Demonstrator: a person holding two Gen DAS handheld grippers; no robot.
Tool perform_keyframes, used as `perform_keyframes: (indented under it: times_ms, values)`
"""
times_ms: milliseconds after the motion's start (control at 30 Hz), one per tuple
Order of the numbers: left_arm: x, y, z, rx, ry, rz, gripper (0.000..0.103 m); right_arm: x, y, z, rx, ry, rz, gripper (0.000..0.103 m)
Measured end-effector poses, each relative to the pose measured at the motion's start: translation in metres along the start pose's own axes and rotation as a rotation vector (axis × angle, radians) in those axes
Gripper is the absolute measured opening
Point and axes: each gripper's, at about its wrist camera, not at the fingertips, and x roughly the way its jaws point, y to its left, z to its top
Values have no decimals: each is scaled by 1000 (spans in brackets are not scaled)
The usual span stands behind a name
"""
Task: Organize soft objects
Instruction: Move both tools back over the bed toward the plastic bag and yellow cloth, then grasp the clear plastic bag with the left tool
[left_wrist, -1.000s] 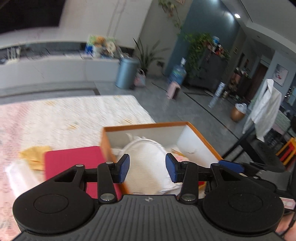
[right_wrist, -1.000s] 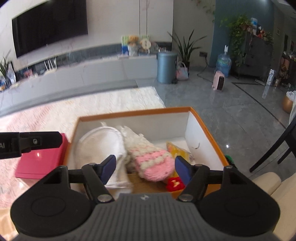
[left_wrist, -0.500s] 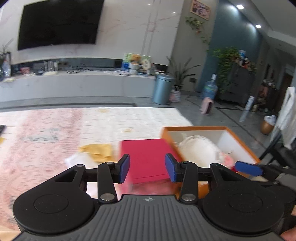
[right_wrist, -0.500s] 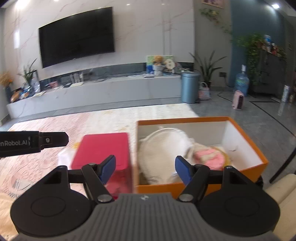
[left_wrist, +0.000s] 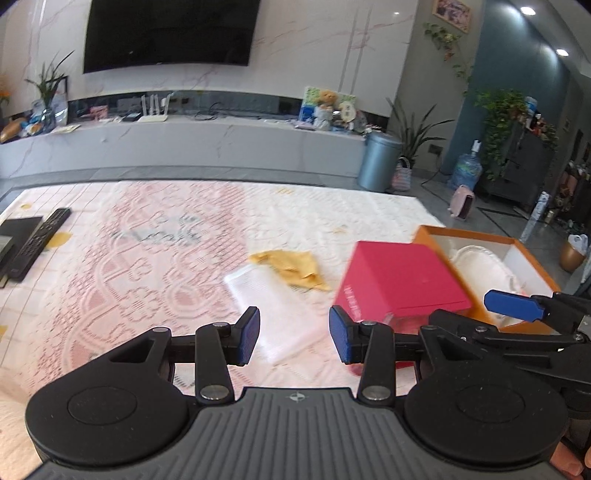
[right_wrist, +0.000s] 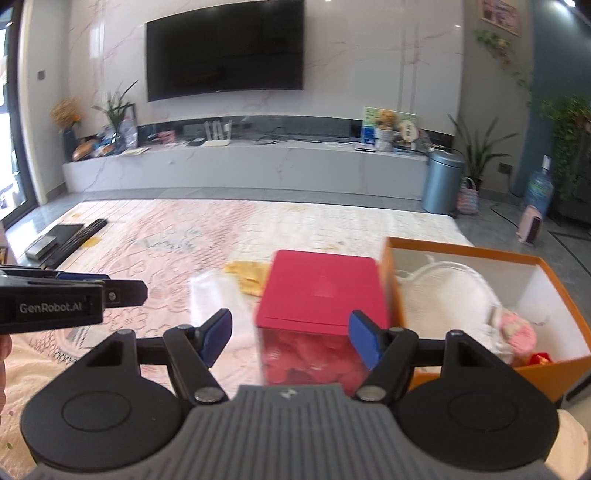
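While both grippers hover empty over the lace-patterned pink cloth (left_wrist: 147, 258), the left gripper (left_wrist: 294, 335) gapes above a clear plastic packet (left_wrist: 273, 306) beside crumpled yellow fabric (left_wrist: 291, 267); the right gripper (right_wrist: 290, 339) spreads wide before a red lidded box (right_wrist: 321, 288), open orange cardboard box (right_wrist: 565, 328) alongside

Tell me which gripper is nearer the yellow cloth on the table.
Left. The left gripper hovers open just short of the yellow cloth; the right gripper sits farther right, facing the red box.
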Motion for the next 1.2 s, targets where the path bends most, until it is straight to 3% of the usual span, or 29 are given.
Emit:
perform_keyframes:
  times_ms: [367,633,900,1033,1167,1200]
  values:
    - [14,51,-9,-64,57,60,47,48,49,5,-94,59,62,69]
    - [45,71,-3,-85,107,42,44,89,74,7,-159,120,78,68]
    - [81,86,-1,-108,161,27,44,134,84,9,-195,182,84,58]
    - [97,97,0,-176,196,-9,44,151,90,12,-248,172,68,57]
    - [111,96,6,-161,214,-12,48,168,87,17,-248,203,76,39]
    - [114,95,8,-155,218,-22,49,170,84,20,-249,202,74,38]
